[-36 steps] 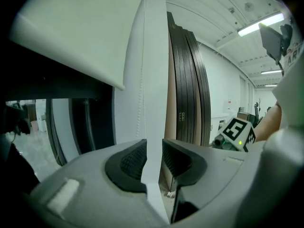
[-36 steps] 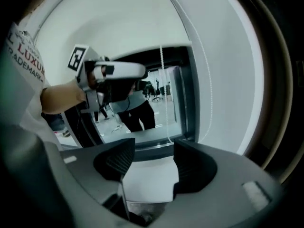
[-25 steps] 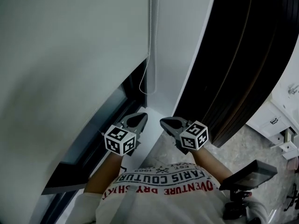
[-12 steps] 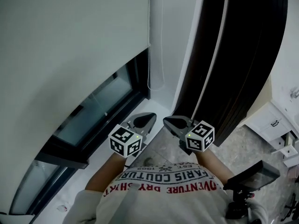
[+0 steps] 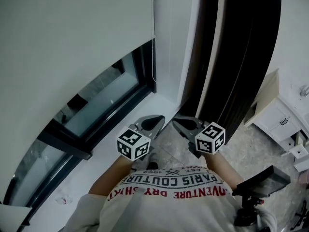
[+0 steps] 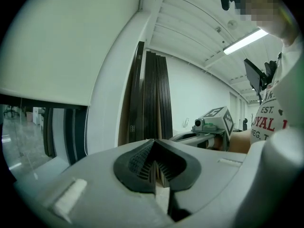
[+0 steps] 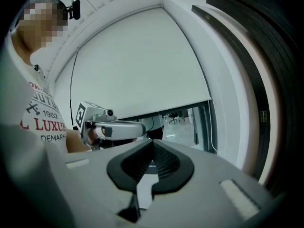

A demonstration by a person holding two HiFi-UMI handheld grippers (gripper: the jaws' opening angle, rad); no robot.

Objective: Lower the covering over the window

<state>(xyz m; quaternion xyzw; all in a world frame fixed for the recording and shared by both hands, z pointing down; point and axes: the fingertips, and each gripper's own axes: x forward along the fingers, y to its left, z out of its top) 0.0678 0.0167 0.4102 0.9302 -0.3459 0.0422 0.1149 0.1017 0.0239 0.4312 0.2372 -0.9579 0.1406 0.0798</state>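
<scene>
Both empty, closed, L gripper [image 5: 158, 119], R gripper [image 5: 177, 122], ceiling light [image 6: 244, 40] only left gripper view

**Operator clothing and hand-held gripper hardware**
A white T-shirt [image 5: 169, 190] printed with red and dark lettering is worn. The left gripper [image 5: 159, 119] and right gripper [image 5: 176, 123] are housed in pale grey shells. Black ribbed pads [image 6: 140, 161] are set in a dark recess at each nose. A white cube [image 5: 132, 144] with black square markers is fitted to each, and a small camera [image 6: 199, 123] is mounted on the right one.
</scene>
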